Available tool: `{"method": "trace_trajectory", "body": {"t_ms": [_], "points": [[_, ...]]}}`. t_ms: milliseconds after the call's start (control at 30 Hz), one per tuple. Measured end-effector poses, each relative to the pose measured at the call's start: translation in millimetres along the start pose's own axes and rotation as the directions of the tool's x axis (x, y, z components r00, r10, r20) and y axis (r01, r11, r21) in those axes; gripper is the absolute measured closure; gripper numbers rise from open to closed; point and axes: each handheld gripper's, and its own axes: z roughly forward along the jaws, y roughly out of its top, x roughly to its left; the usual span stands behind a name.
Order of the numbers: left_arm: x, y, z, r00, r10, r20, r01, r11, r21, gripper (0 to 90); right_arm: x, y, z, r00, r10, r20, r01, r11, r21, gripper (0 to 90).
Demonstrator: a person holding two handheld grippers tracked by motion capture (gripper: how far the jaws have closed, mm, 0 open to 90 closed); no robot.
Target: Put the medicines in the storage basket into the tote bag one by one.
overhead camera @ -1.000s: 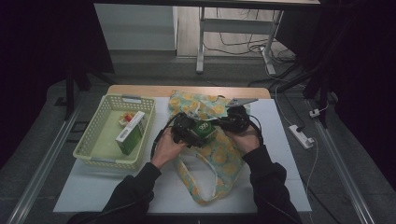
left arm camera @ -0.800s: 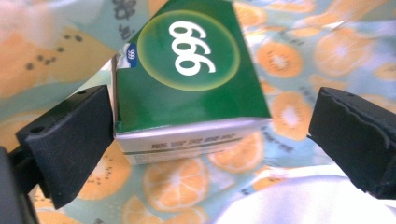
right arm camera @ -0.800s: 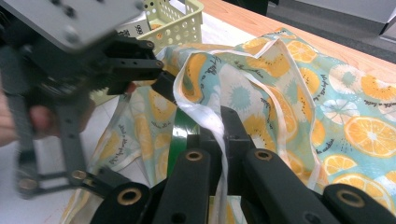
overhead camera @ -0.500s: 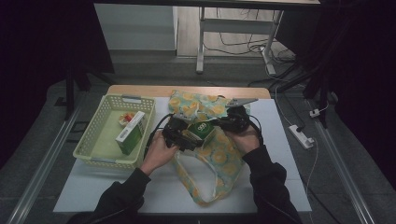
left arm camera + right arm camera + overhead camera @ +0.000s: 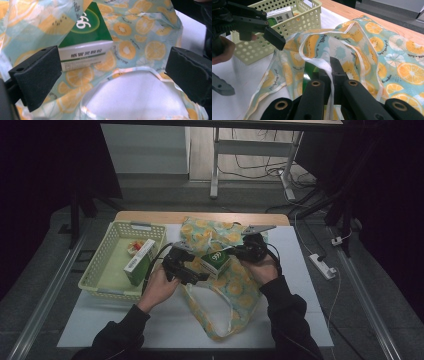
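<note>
A fruit-print cloth bag (image 5: 227, 287) lies mid-table with its mouth toward the basket. A green and white box (image 5: 216, 260) rests in that mouth. In the left gripper view the box (image 5: 87, 35) sits just beyond my left gripper (image 5: 112, 72), whose jaws stand wide apart and touch nothing. From above, the left gripper (image 5: 199, 270) is just left of the box. My right gripper (image 5: 241, 252) is on the bag's right side. Its own view shows the right gripper (image 5: 330, 66) shut on the bag's white strap (image 5: 325, 63), holding the mouth up.
A pale green basket (image 5: 107, 272) stands at the left with another green and white box (image 5: 139, 262) and a small red and white item (image 5: 134, 247) inside. A white power strip (image 5: 322, 266) lies on the floor to the right.
My left gripper has drawn back to the left, away from the bag. The green box stays in the bag's mouth. The right gripper has kept still on the strap.
</note>
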Motion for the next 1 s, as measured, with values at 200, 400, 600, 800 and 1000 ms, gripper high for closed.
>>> {"method": "trace_trajectory", "body": {"t_ms": [200,400,600,800,1000], "points": [[3.1,-11.2,-13.3,0.9997,-0.001,-0.025,0.0,0.9997,-0.026,0.4,-0.8,-0.4,-0.2,1.0,0.003,0.004,-0.003,1.0,-0.001,89.3],[5.1,-22.8,-29.3,0.9977,-0.006,-0.068,0.004,0.9991,-0.042,0.3,-1.5,-0.8,0.2,1.0,0.005,0.003,-0.005,1.0,0.002,89.4],[8.0,-32.4,-40.1,0.9944,-0.022,-0.103,0.019,0.9992,-0.036,0.0,-0.9,-0.8,0.5,1.0,0.004,0.003,-0.004,1.0,0.002,89.3],[12.5,-39.9,-50.7,0.9914,-0.054,-0.119,0.051,0.9982,-0.032,0.0,-1.4,-1.0,0.1,1.0,0.004,0.003,-0.004,1.0,0.0,89.3],[15.7,-46.1,-64.5,0.9842,-0.072,-0.161,0.07,0.9973,-0.022,0.0,-1.8,-0.8,-1.4,1.0,0.002,0.005,-0.002,1.0,0.0,89.3]]}}
